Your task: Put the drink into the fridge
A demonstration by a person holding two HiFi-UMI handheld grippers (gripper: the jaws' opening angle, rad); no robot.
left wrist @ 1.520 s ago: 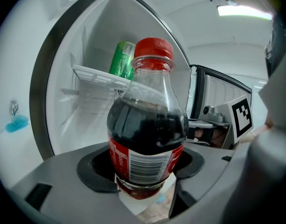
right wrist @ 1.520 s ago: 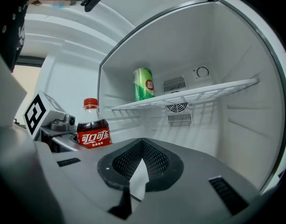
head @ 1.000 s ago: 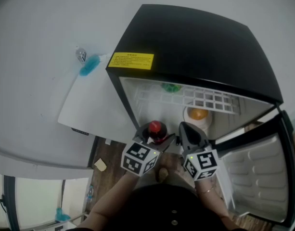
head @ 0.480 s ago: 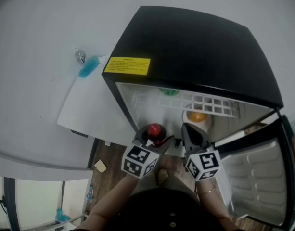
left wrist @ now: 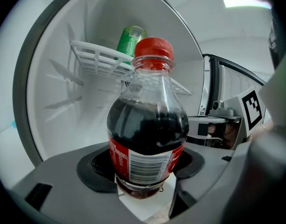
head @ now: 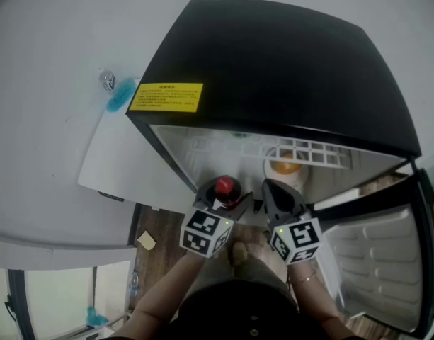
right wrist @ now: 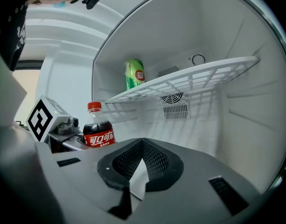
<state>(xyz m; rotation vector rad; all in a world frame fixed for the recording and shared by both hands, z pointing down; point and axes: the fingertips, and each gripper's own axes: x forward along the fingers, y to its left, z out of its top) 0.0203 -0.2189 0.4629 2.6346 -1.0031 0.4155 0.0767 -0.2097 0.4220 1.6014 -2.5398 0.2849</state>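
A cola bottle (left wrist: 149, 125) with a red cap and red label stands upright between the jaws of my left gripper (left wrist: 147, 174), which is shut on its lower body. In the head view the bottle (head: 225, 187) and left gripper (head: 218, 202) sit at the open fridge's (head: 273, 69) front edge, low on the left side. My right gripper (head: 277, 195) is just to the right of it, its pads (right wrist: 154, 160) shut together on nothing. From the right gripper view the bottle (right wrist: 98, 130) shows to the left.
A green can (right wrist: 135, 73) stands at the back of the white wire shelf (right wrist: 189, 80). An orange item (head: 286, 166) lies inside at the right. The fridge door (head: 386, 261) hangs open at the right. A white cabinet (head: 117, 161) flanks the fridge's left side.
Both grippers stay side by side at the fridge mouth, the left still holding the bottle. The head view has shifted, so the fridge looms larger and its shelf is more hidden under the top.
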